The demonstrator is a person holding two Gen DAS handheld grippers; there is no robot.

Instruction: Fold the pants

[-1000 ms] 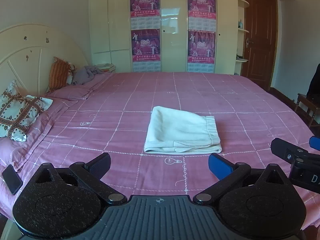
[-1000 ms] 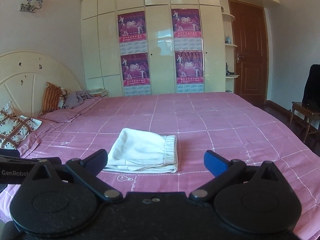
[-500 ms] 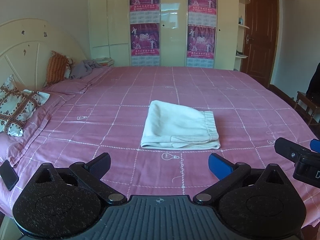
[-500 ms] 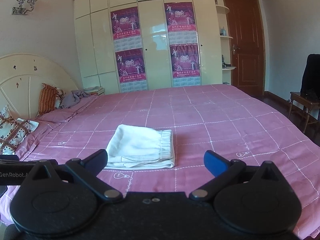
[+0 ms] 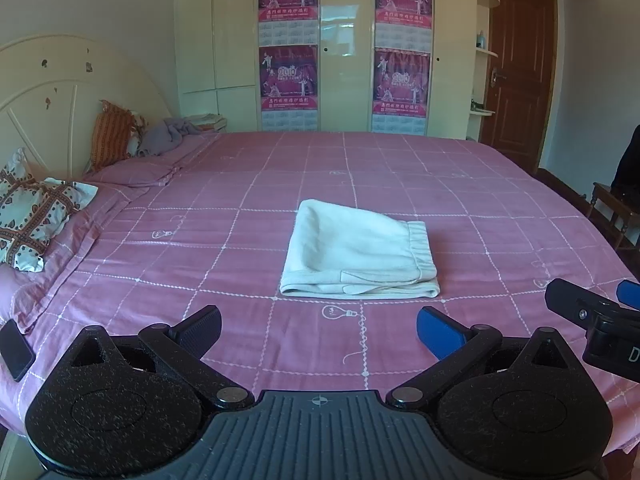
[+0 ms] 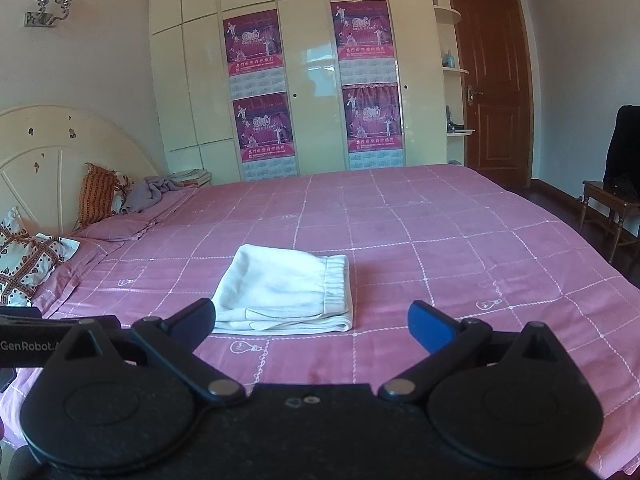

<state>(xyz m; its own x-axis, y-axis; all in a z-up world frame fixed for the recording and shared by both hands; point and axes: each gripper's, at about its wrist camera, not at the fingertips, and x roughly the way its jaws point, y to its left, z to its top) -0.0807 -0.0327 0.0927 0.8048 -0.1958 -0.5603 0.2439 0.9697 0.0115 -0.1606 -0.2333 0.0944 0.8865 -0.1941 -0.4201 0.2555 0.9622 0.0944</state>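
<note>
White pants (image 5: pixel 358 254) lie folded in a compact rectangle on the pink checked bedspread (image 5: pixel 240 200), elastic waistband on the right side. In the right wrist view the pants (image 6: pixel 286 294) lie left of centre. My left gripper (image 5: pixel 320 326) is open and empty, held back from the pants near the bed's front edge. My right gripper (image 6: pixel 310 320) is open and empty, also short of the pants. The right gripper's arm shows at the right edge of the left wrist view (image 5: pixel 592 316).
Pillows (image 5: pixel 36 216) and a crumpled grey cloth (image 5: pixel 168 136) lie by the headboard at left. A black phone (image 5: pixel 16 350) rests on the bed's front left edge. Wardrobe doors with posters (image 5: pixel 288 76) stand behind; a wooden chair (image 6: pixel 608 208) is at right.
Both grippers have drawn back and tilted a little, so the folded pants sit slightly farther off. The pants have not moved. Both grippers stay open.
</note>
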